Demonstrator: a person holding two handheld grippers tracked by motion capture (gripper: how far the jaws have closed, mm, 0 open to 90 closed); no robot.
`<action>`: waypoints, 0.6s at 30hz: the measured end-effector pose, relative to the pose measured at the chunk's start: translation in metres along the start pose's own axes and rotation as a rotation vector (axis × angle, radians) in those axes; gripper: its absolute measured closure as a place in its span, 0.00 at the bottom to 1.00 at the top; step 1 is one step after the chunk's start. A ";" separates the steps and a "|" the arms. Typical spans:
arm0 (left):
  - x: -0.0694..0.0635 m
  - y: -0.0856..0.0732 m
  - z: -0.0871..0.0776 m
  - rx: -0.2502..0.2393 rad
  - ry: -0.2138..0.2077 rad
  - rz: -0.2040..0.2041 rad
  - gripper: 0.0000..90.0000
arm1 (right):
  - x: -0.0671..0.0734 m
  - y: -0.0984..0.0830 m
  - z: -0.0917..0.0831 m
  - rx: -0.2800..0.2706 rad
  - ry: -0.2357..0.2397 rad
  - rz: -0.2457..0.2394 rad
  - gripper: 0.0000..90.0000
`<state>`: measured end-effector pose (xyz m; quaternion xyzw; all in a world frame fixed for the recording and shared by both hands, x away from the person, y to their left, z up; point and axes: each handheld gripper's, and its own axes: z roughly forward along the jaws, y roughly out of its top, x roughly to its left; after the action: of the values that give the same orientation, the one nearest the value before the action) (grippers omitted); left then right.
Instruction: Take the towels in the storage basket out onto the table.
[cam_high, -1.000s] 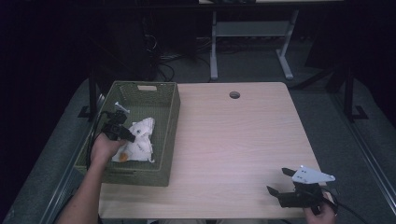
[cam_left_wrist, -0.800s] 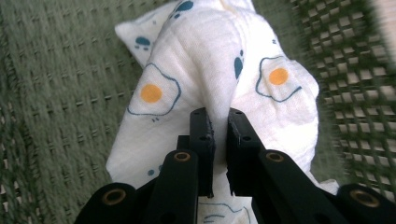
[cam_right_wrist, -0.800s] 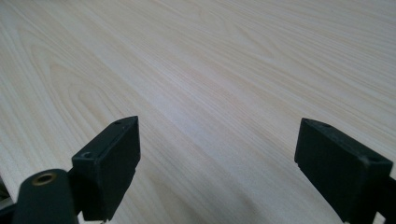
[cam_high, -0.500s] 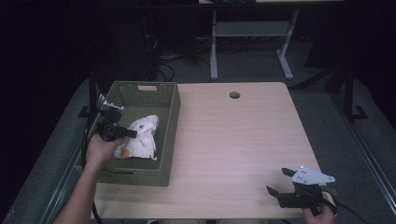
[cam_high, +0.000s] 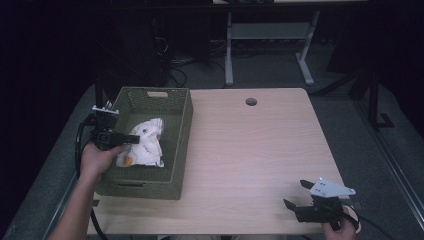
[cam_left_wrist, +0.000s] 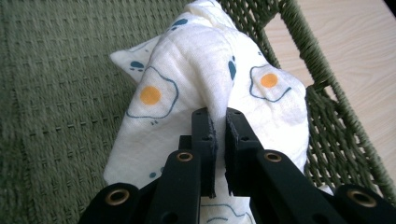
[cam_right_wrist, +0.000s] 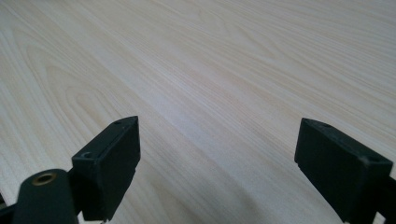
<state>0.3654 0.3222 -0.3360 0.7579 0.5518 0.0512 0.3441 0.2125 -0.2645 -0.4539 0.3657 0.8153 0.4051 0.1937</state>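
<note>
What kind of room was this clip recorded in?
Probably a lab or workshop set up for recording, not a home. A bare wooden table with a cable hole stands on grey carpet, with loose cables and a metal desk frame in the dark behind it.

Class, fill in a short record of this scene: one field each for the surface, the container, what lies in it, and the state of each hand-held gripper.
Surface: light wooden table
Container: green woven basket at the table's left side
Contents: white cloth printed with fried eggs
Left hand-held gripper: jaws shut on a fold of the cloth, inside the basket
Right hand-held gripper: jaws wide open, holding nothing, low over bare table at the near right corner
</note>
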 end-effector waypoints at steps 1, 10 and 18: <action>0.001 0.000 -0.002 -0.004 -0.002 -0.001 0.93 | 0.000 0.000 0.000 -0.001 0.000 0.001 0.16; 0.004 0.001 -0.013 -0.073 -0.045 -0.030 0.93 | 0.000 0.000 0.000 0.003 0.000 0.007 0.16; 0.004 0.004 -0.023 -0.116 -0.100 -0.049 0.94 | -0.001 0.000 0.000 0.004 -0.001 0.007 0.16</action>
<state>0.3596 0.3355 -0.3172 0.7245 0.5487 0.0368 0.4156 0.2128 -0.2650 -0.4543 0.3691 0.8148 0.4036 0.1920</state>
